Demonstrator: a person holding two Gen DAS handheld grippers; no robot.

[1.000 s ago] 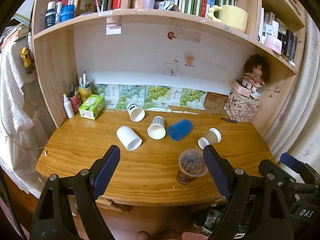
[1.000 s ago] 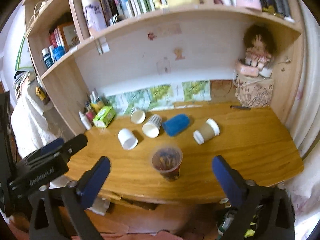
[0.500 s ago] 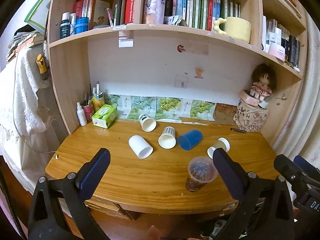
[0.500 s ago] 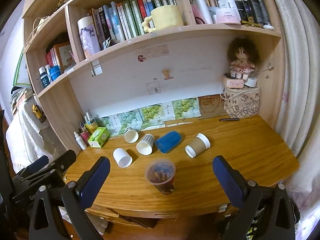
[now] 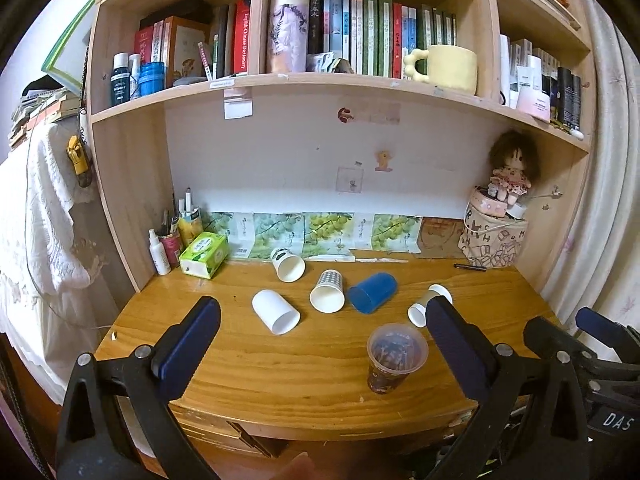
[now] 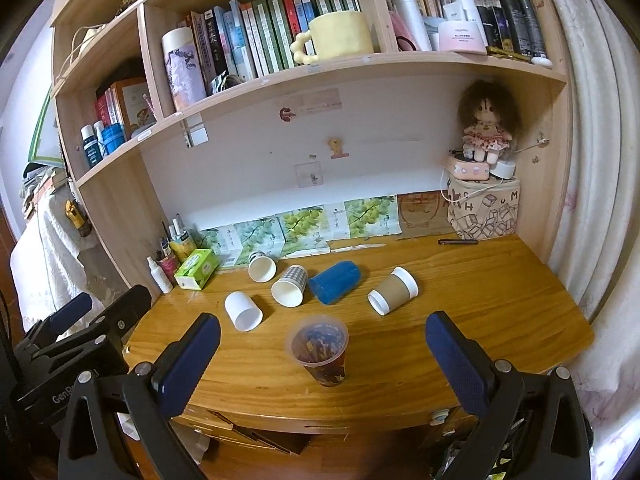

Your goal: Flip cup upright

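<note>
Both grippers, left (image 5: 318, 334) and right (image 6: 320, 336), hang spread wide and empty off the desk's (image 6: 500, 300) front edge; five cups (image 6: 334, 281) lie tipped mid-desk; I'd pinch one by its wall, then rotate slowly.

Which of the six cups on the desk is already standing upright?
The clear plastic cup nearest the desk's front edge, mouth up. The white, checked, blue, brown-sleeved and back paper cups all lie on their sides.

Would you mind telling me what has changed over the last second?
Both grippers, left and right, pulled back and up from the desk, jaws open, holding nothing. The five tipped cups and the upright clear cup stayed put.
</note>
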